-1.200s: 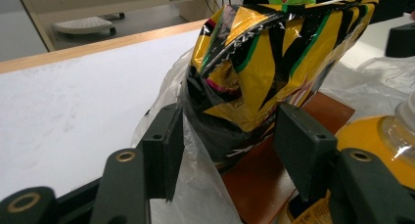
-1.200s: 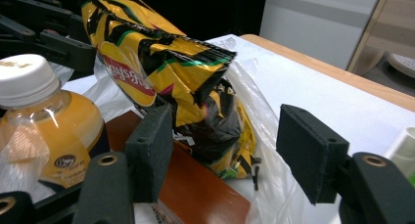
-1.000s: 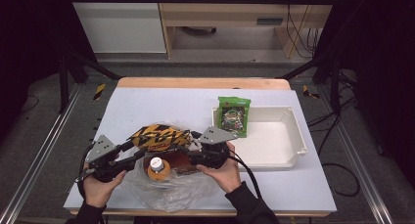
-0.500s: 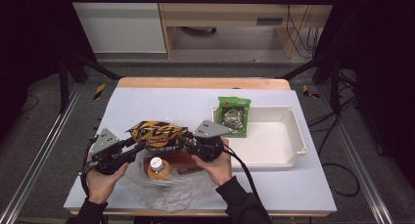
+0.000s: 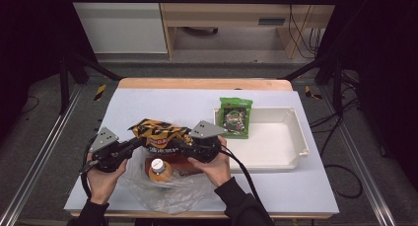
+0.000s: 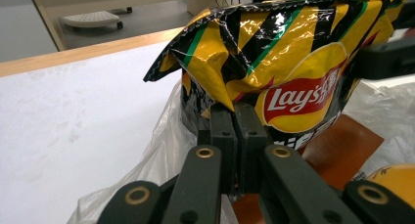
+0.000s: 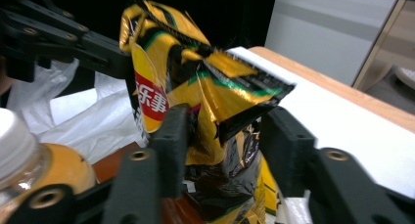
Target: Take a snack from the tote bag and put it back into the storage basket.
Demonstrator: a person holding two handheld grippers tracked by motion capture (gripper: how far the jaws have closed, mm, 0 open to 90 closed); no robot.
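Observation:
A yellow and black Lay's chip bag point(image 5: 160, 133) stands over a clear plastic bag point(image 5: 167, 192) at the table's front left. My left gripper point(image 5: 140, 143) comes from the left; its jaws have just been closing and are shut on the bag's lower edge point(image 6: 236, 131). My right gripper point(image 5: 180, 146) reaches in from the right. Its jaws have just been opening and stand apart around the chip bag's crumpled side point(image 7: 215, 101), not pressing it point(image 7: 225, 136). An orange bottle with a white cap point(image 5: 157, 169) lies in the plastic bag, on a brown packet point(image 6: 342, 150).
A white tray point(image 5: 291, 154) sits at the right of the table, with a green snack packet point(image 5: 235, 116) leaning on its left rim. The white table top point(image 5: 148, 102) has a wooden far edge.
The right gripper has shifted a little left toward the chip bag. The left gripper's jaws have come together on the bag's edge. The bag itself has barely moved.

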